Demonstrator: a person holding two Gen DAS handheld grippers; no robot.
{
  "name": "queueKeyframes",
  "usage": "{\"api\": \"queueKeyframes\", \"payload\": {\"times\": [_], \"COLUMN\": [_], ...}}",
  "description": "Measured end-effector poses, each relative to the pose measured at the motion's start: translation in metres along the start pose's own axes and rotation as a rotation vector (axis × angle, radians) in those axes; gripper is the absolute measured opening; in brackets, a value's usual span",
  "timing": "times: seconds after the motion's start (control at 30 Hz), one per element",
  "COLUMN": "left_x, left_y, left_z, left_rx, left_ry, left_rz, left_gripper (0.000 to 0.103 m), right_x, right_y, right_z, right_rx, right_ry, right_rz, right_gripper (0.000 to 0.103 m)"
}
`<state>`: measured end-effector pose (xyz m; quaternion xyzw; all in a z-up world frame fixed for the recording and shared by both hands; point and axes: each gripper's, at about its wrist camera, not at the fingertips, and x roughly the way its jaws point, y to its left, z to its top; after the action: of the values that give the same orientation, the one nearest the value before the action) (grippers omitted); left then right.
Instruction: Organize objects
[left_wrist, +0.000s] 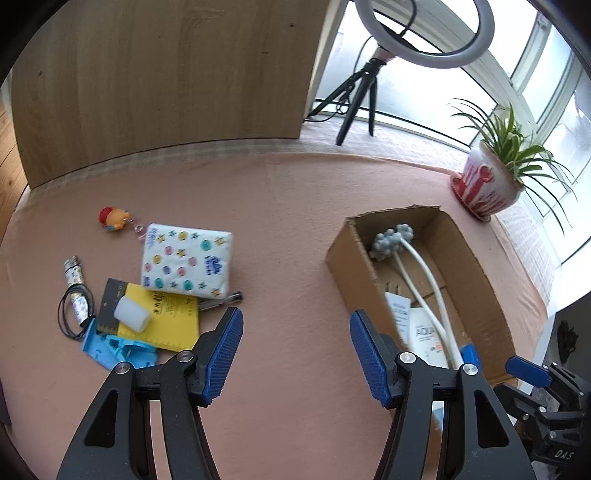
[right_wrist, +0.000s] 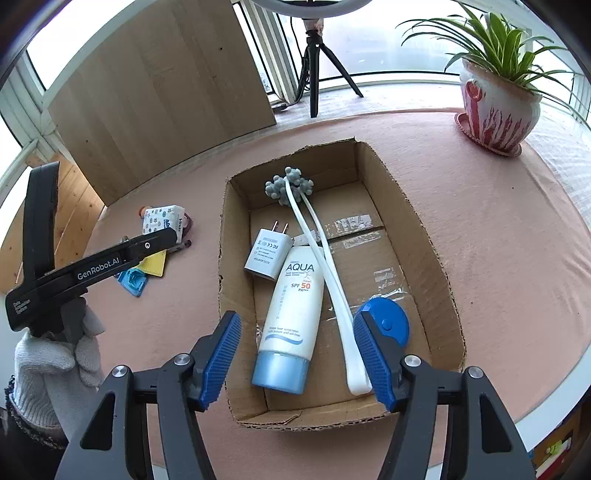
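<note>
Right wrist view: the right gripper (right_wrist: 297, 354) is held spread and empty over the cardboard box (right_wrist: 432, 236), where a sunscreen tube (right_wrist: 291, 314) and charger (right_wrist: 267, 254) lie. The left gripper (left_wrist: 295, 354), likewise agape, is poised near a tissue pack (left_wrist: 186, 260).

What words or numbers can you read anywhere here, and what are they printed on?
"AQUA", "SPF 50", "PA+++": sunscreen tube in the cardboard box.
"GenRobot.AI": arm of the left gripper, seen from the right wrist.
"Data Acquisition System": same gripper's handle, small but legible.
"DAS": right gripper, seen from the left wrist.
Too small or blurred: charger label, tissue pack logo, yellow card print, the tube's fine print.
</note>
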<state>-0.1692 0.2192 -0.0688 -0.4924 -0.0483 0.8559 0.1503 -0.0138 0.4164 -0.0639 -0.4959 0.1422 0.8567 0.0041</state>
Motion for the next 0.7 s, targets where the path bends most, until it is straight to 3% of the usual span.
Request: {"api": "queueKeyframes", "payload": {"times": [0.43, 0.7], "left_x": [0.009, 0.036], "left_y": [0.119, 0.137], "left_z": [0.007, 0.024], "left_rx": [-0.188, -0.148], "left_ry": [0.075, 0.121], "left_rz": [0.081, 0.137], "left_gripper": [0.064, 0.058], "right_x": [0.000, -0.005], "right_y": [0.010, 0.005], "right_z": [-0.012, -0.016], "right_rx": [0.025, 0.063], "right_ry": [0.011, 0.005], "right_rz": [-0.004, -0.014], "right_gripper": [0.060, 0.060]}}
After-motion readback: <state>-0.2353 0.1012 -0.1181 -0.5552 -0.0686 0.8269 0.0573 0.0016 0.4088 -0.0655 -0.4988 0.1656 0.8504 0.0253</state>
